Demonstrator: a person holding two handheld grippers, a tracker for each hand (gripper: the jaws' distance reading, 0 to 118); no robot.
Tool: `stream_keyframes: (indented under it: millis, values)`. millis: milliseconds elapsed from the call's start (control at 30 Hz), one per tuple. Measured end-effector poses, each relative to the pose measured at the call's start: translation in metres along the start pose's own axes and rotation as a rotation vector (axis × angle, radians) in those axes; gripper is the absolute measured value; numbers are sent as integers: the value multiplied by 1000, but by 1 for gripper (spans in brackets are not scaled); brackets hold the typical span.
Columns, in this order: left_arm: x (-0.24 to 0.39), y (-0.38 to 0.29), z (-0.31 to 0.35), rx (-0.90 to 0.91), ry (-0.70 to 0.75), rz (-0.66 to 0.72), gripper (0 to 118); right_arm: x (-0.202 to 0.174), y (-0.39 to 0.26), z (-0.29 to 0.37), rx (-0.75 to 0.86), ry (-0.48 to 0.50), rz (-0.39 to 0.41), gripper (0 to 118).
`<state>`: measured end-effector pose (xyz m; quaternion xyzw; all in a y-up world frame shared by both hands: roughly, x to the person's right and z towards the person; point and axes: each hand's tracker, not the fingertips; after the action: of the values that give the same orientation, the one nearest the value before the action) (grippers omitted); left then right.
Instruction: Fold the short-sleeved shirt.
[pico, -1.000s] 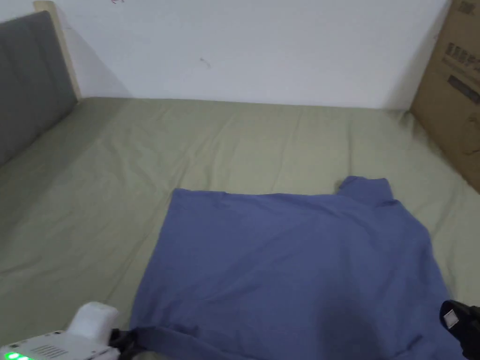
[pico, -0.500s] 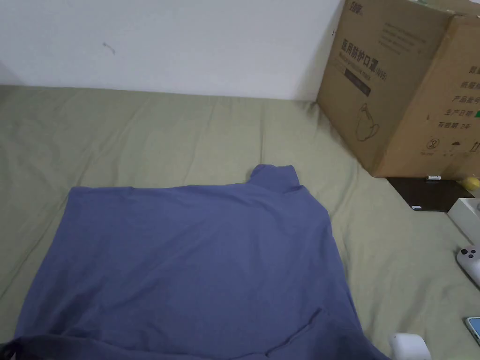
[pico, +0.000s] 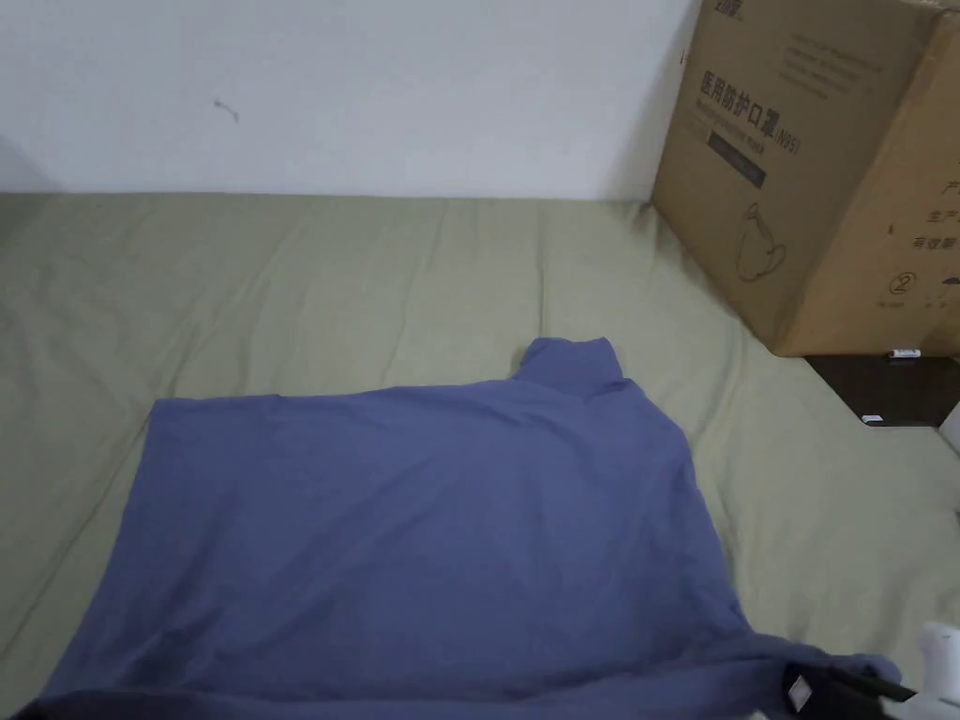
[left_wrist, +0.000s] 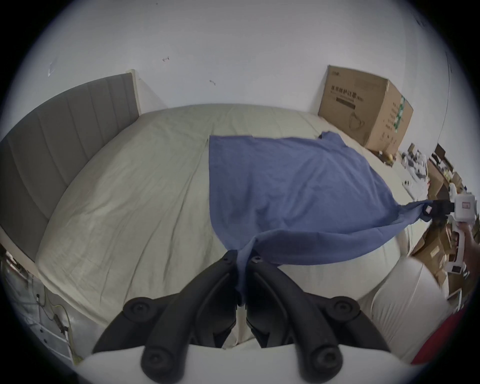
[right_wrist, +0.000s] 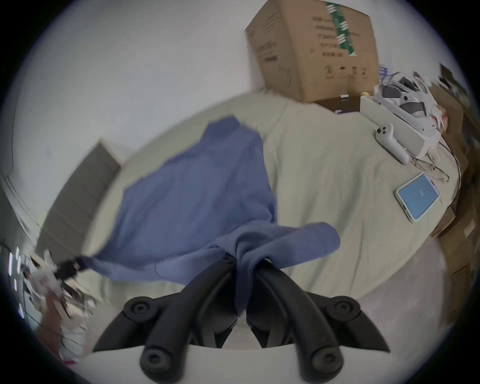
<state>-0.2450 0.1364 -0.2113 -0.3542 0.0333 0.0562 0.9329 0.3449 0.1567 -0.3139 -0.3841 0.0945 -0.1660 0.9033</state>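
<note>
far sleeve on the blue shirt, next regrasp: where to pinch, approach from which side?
On the shirt, the far sleeve pokes out past the far edge, flat on the bed sheet. Pinch its free outer hem, probably coming from the wall side, jaws low and level to slide under. Both the left gripper and right gripper are clamped on near corners.

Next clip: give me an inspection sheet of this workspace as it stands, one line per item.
Surface: bed with a creased green sheet.
Job's things: blue shirt lying mostly flat, near edge lifted at both corners.
Clutter: phone, white controller and glasses on the sheet beside a white tray.
Grippers: left claw shut on the shirt's near-left corner; right claw shut on bunched fabric at the near-right corner.
Cables: wires beside the bed.
Surroundings: cardboard box on the bed against the white wall; grey headboard.
</note>
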Motion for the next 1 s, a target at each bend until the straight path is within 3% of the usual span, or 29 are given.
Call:
stream_keyframes:
  millis: [200,433,500,533,600,633,700,833,933,967,1000]
  values:
    - [-10,70,-53,2,21,83,5,-38,70,-52,10,-10,35,3]
    - [-36,114,-174,-168,42,98,5,-14,130,-203,-99,-112,43,3]
    - [-38,113,-191,-185,55,125,7,-10,129,-232,-105,-119,37,10]
    - [-39,111,-195,-184,59,137,25,-9,129,-240,-96,-126,27,36]
    - [-38,106,-197,-150,83,136,92,-9,128,-247,-32,-172,24,102]
    - [-38,105,-195,-131,89,128,118,-18,123,-234,-16,-177,34,118]
    - [-38,106,-178,-10,39,123,111,-23,117,-217,102,-139,50,118]
    - [-34,108,-129,65,61,85,112,-46,98,-164,160,-81,135,117]
    - [-14,91,-77,135,84,65,111,-67,72,-101,226,48,168,114]
    - [-9,84,-55,181,45,67,102,-73,61,-77,293,82,181,102]
    - [-1,74,-41,223,29,70,80,-80,53,-60,328,92,206,75]
